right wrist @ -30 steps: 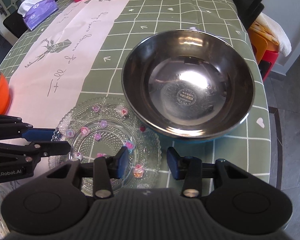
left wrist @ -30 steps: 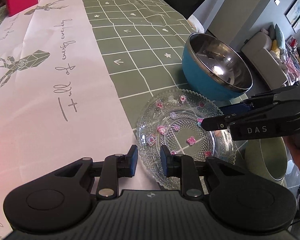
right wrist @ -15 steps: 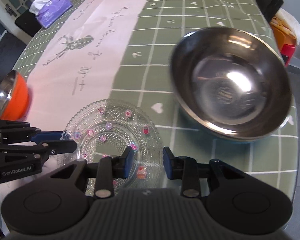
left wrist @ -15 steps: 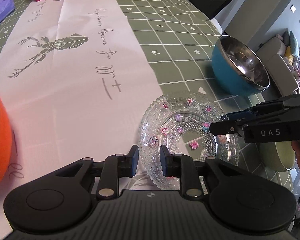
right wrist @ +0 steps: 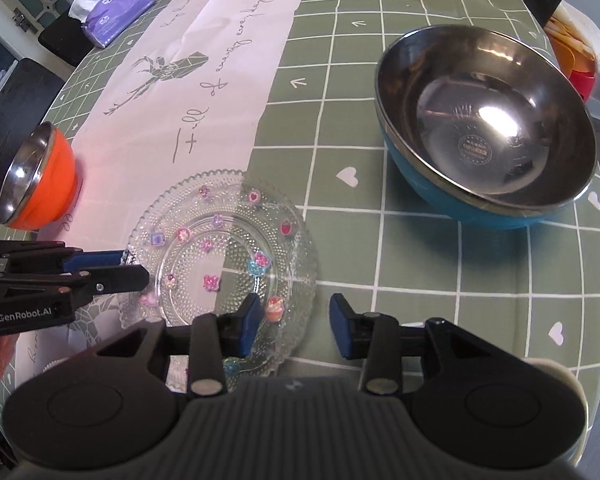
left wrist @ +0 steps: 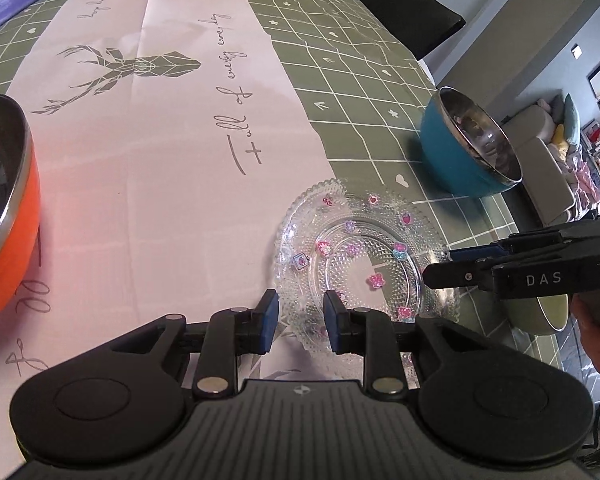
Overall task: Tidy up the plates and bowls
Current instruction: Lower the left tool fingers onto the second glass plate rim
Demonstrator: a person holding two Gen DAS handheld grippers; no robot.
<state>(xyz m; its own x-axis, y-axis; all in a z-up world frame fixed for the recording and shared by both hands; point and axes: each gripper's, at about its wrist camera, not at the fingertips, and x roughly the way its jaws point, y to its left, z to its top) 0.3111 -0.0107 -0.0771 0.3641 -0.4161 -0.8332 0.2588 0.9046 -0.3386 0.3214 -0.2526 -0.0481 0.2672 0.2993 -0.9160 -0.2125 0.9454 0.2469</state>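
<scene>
Left gripper (left wrist: pixel 298 322): jaws opening, a narrow gap, the near-left rim of the glass plate (left wrist: pixel 364 264) between the pads but not clamped as far as I can see. Right gripper (right wrist: pixel 292 330): jaws opening too, wider, straddling the plate's near-right rim, nothing held. Plate lies flat on the table (right wrist: pixel 420 240), half on the pink runner (left wrist: pixel 160 140), half on green check.

Step looks like letting go of the plate after placing it. Next move calls for lifting both claws clear of the rim without dragging it.

Further out: orange bowl (right wrist: pixel 40 176) left, blue steel-lined bowl (right wrist: pixel 488 120) far right, both upright, apart from the plate.
</scene>
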